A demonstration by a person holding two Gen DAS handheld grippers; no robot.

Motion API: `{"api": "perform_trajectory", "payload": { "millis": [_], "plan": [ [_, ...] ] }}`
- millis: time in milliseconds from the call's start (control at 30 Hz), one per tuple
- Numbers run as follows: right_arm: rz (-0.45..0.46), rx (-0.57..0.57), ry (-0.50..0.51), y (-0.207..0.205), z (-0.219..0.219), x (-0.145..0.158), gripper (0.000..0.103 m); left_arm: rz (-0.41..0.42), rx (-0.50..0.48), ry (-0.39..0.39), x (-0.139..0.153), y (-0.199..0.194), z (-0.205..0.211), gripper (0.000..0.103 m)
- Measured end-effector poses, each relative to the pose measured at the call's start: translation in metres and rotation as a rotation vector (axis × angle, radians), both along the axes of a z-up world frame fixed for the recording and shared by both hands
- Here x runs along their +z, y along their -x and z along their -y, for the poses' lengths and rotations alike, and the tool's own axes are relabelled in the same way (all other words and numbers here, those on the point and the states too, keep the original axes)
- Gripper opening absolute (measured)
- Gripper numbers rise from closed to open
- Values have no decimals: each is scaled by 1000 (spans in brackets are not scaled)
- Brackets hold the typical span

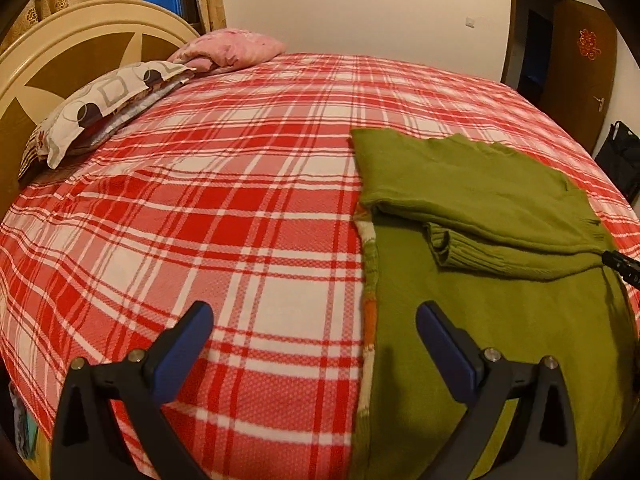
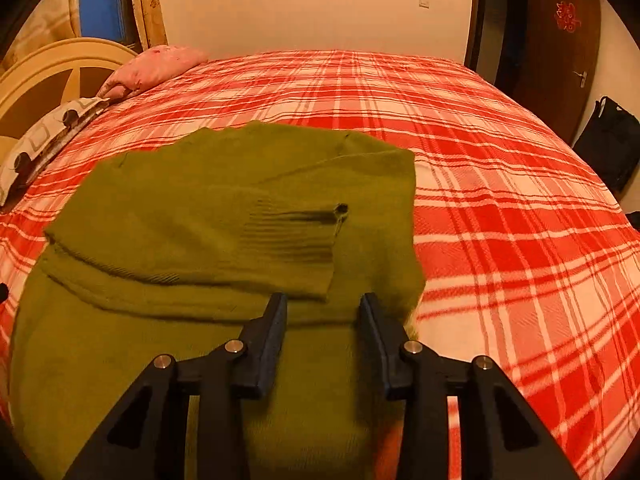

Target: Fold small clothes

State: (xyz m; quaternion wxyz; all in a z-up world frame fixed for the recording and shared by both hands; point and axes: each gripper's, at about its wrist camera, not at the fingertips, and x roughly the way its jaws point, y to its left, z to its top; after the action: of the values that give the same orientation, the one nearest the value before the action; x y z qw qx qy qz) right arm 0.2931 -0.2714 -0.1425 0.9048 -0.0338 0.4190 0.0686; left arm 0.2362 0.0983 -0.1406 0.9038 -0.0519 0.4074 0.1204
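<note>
Looking down both wrist cameras, I see the green sweater (image 2: 224, 216) lying flat on the red plaid bedspread (image 1: 224, 208), partly folded, with one ribbed sleeve cuff (image 2: 304, 240) laid across its body. In the right wrist view it fills everything from 9 o'clock to the centre; in the left wrist view it sits from 3 to 5 o'clock.

My left gripper (image 1: 314, 334) has its jaws spread wide and holding nothing, hovering over the sweater's left edge, one finger above plaid and the other above green knit. My right gripper (image 2: 323, 312) has its jaws about a third open, with green cloth in view between the fingers; I cannot tell whether the pads actually pinch any fabric.

My worry is the right side. If those jaws close on a single layer, or only on fuzz near the right edge, lifting would drag the top layer and pull the laid sleeve out of place. The knit looks soft and stretchy, so uneven pulls from the two sides would skew the fold. The left jaws straddle the hem, so closing there could snag bedspread together with sweater.
</note>
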Motion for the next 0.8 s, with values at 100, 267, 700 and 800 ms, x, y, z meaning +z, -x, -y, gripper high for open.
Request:
{"api": "perform_trajectory", "payload": {
  "millis": [100, 267, 700, 800],
  "plan": [
    [16, 16, 0, 18, -5, 8, 40, 4, -8, 6, 2, 6, 3, 103],
    [48, 21, -35, 52, -6, 23, 40, 26, -29, 18, 9, 19, 9, 103],
    [48, 6, -102, 126, -4, 28, 41, 36, -98, 33, 18, 61, 22, 103],
    [40, -2, -106, 142, -2, 26, 41, 41, -116, 19, 21, 71, 26, 103]
  ]
}}
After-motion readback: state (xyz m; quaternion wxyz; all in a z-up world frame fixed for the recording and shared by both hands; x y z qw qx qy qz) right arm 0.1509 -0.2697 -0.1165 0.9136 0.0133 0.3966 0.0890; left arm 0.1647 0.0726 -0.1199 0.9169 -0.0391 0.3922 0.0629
